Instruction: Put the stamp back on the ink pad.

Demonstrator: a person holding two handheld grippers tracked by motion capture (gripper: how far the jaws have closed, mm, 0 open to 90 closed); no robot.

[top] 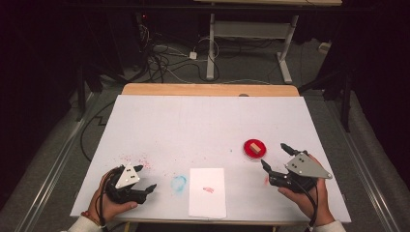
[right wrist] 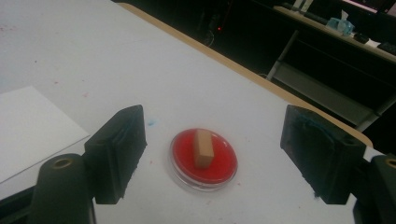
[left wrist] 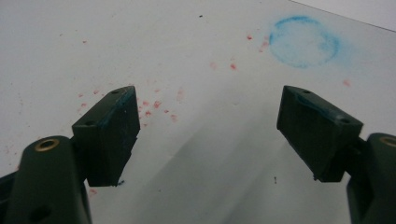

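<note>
A round red ink pad dish point(top: 255, 149) sits on the white table cover at the right, with a small tan wooden stamp block point(top: 256, 148) lying on it. In the right gripper view the dish point(right wrist: 187, 161) and block point(right wrist: 203, 148) lie just beyond the open jaws. My right gripper point(top: 275, 155) is open, a short way right of the dish. A white sheet of paper point(top: 208, 192) with a small red stamp mark point(top: 208, 189) lies at the front middle. My left gripper point(top: 145, 177) stands open and empty at the front left, over red specks.
A blue ring stain point(top: 178, 183) marks the cover left of the paper; it shows ahead of the left jaws point(left wrist: 303, 42). Red specks point(top: 135, 158) dot the front left. The wooden table edge point(top: 210, 89) runs along the back. Cables and desk legs lie on the floor beyond.
</note>
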